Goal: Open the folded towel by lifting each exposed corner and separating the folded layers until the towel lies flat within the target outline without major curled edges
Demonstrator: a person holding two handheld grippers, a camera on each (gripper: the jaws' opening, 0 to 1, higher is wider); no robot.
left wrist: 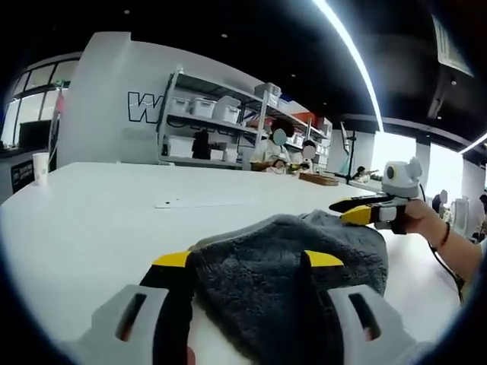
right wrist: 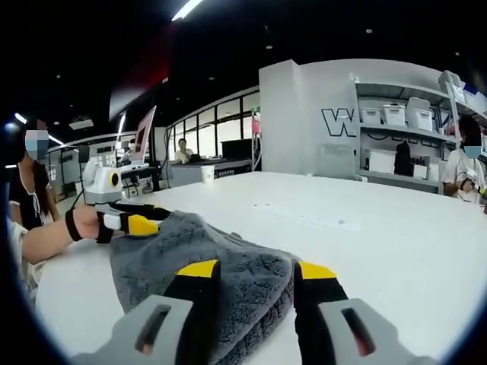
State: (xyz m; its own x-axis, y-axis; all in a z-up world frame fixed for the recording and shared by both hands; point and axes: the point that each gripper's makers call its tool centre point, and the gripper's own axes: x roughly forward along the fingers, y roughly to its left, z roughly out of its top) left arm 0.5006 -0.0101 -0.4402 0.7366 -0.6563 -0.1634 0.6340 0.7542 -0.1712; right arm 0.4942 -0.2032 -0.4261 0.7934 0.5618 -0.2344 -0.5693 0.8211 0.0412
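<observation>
A grey towel (left wrist: 293, 266) is seen lying folded and bunched on the white worktop (left wrist: 114, 220), and everything else is placed relative to it. At its near edge in the left gripper view, the left gripper (left wrist: 247, 262) is held with its yellow-tipped fingers (left wrist: 173, 260) apart, a thick fold of towel lying between them. At the towel's far corner the right gripper (left wrist: 364, 210) is seen, its fingers apart around the cloth edge. In the right gripper view, the right gripper (right wrist: 255, 270) is spread over a towel (right wrist: 205, 266) fold, and the left gripper (right wrist: 141, 217) is met at the opposite edge. Shelving (left wrist: 221, 122) stands beyond the towel.
</observation>
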